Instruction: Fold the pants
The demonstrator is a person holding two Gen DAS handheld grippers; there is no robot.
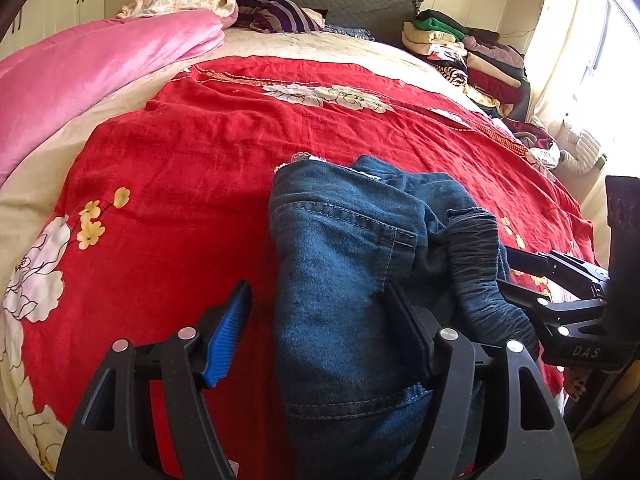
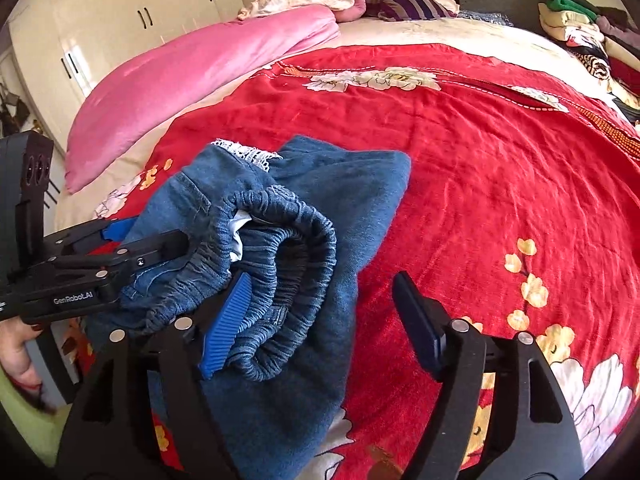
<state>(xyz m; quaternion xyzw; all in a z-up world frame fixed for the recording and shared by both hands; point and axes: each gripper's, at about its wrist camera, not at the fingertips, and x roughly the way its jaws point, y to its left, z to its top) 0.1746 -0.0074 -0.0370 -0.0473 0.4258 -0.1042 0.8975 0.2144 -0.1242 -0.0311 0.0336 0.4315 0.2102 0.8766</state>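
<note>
Blue denim pants with an elastic waistband lie bunched on the red floral bedspread. My left gripper is open, its jaws wide, with the pants' left part between them. My right gripper is open too; the waistband rests against its left blue pad, and its right finger stands over the bedspread. Each gripper shows in the other's view: the right one beside the waistband, the left one at the pants' left edge.
A pink quilt lies along the bed's left side. Pillows sit at the headboard. A stack of folded clothes is at the far right corner by the curtained window. Wardrobe doors stand at left.
</note>
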